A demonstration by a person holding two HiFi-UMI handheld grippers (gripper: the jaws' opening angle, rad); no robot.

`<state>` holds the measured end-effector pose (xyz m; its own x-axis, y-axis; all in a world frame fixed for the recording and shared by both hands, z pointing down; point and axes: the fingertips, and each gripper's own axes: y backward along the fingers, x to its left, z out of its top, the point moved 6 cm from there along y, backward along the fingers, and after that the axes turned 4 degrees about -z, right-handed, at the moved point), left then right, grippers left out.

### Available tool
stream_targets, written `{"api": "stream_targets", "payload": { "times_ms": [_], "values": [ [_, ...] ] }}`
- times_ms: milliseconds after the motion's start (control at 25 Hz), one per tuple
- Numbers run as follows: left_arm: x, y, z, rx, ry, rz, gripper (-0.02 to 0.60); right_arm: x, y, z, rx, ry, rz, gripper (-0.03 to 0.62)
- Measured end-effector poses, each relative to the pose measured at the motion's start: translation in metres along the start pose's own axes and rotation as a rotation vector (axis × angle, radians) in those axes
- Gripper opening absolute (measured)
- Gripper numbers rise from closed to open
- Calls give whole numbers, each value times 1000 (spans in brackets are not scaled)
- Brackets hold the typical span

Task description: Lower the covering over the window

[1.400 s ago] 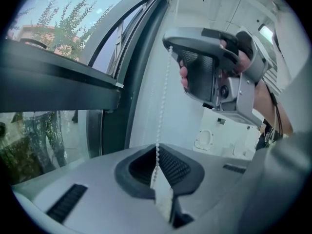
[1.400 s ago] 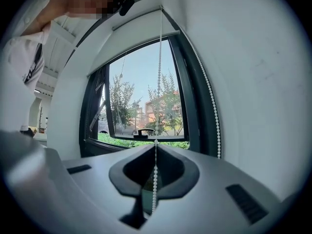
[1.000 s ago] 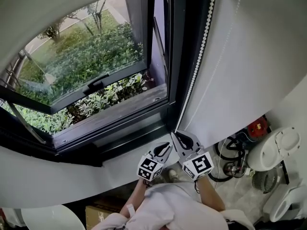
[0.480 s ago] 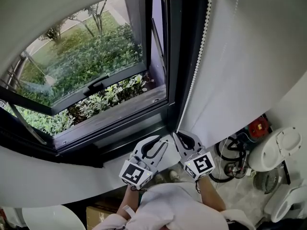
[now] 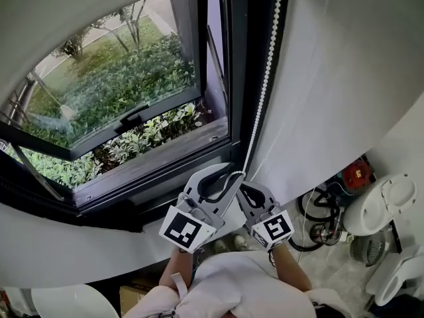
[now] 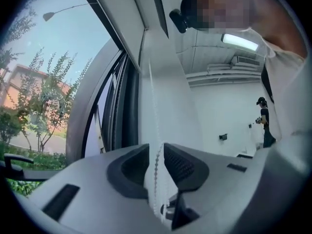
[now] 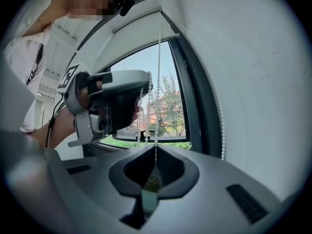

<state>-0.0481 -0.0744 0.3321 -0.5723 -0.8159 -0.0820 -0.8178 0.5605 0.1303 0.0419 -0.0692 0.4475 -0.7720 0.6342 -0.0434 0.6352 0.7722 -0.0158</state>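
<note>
big picture first: window [image 5: 119,98] is mostly uncovered, sash tilted out. the roller blind [image 7: 141,21] sits high at the top of the opening, its bottom bar looking near fully up, though the wide-angle view makes that hard to call. the fabric should be light and floppy, so don't grab it; drive it from the bead chain [image 5: 264,91], which hangs just beside the dark frame post [image 5: 238,78] with the white wall [image 5: 344,98] on its other side. the chain is thin, limp, smooth-beaded and probably plastic – slippery, and it could snap or skip if yanked sideways. clamp so the pads key between beads and pull straight down along the post. there's open room below toward the body, but the sill edge is close. left gripper [image 5: 228,177] is up high, jaws just opened to about half, chain running loose between them. right gripper [image 5: 245,189] sits just below, clamped tight on the chain.
</note>
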Motion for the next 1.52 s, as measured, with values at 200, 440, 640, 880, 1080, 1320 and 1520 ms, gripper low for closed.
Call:
{"api": "stream_targets", "payload": {
  "times_ms": [200, 440, 640, 880, 1080, 1320, 1520],
  "values": [
    [3, -19, 22, -34, -14, -33, 94, 4, -2, 0, -2, -2, 10, 0],
    [15, -28, 33, -93, 42, -41, 91, 9, -3, 2, 1, 5, 27, 0],
    [15, -31, 33, -78, 77, -77, 29, 12, -6, 0, -2, -8, 40, 0],
    [15, -29, 11, -8, 101, -53, 25, 11, -7, -23, 81, -6, 38, 0],
    [11, -24, -16, 15, 147, -36, 25, 7, -4, -47, 143, -25, 29, 0],
    [7, -21, -46, 67, 173, -11, 25, 6, 0, -75, 241, -18, 26, 2],
    [2, -17, -69, 87, 199, -1, 25, 4, 9, -92, 316, 9, 15, 5]
  ]
}}
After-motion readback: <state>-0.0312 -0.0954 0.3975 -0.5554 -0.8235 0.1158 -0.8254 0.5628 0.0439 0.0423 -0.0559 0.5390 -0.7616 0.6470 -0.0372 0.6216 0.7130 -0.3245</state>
